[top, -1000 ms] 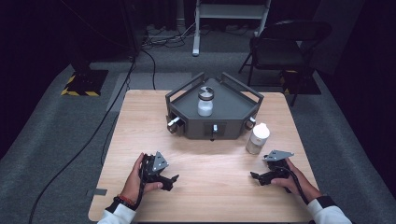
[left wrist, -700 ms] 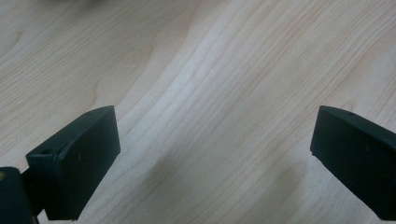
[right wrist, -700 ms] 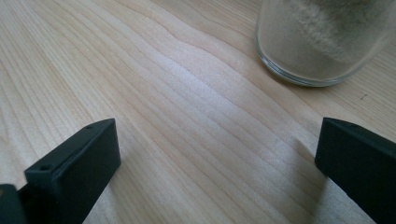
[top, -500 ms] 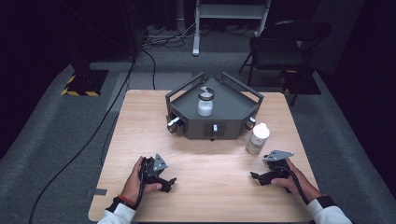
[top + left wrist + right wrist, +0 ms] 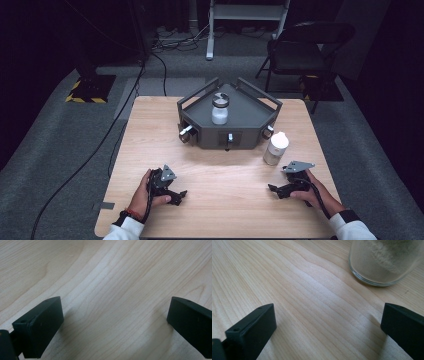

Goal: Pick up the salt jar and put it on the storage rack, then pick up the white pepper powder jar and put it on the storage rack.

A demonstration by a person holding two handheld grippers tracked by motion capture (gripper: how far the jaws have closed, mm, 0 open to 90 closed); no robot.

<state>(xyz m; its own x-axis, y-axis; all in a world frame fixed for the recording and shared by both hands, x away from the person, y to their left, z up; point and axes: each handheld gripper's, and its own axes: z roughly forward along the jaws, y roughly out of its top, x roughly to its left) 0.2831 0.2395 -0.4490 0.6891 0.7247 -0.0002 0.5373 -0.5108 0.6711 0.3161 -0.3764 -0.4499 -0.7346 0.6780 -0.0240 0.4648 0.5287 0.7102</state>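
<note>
Jar (image 5: 275, 148) with a white lid and pale powder stands near the right edge of your light wooden surface (image 5: 150, 130), just beside the dark grey tray (image 5: 260, 117) at the far middle, which carries a second jar (image 5: 220, 108). Grey carpet, cables and a black chair (image 5: 300, 50) surround it. Your left gripper (image 5: 176, 196) and right gripper (image 5: 276, 189) rest near the front edge, both released, jaws wide apart.

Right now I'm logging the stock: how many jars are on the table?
2. One jar with a dark lid stands on the grey tray; one white-capped jar stands on the table beside the tray, ahead of the right gripper.
</note>
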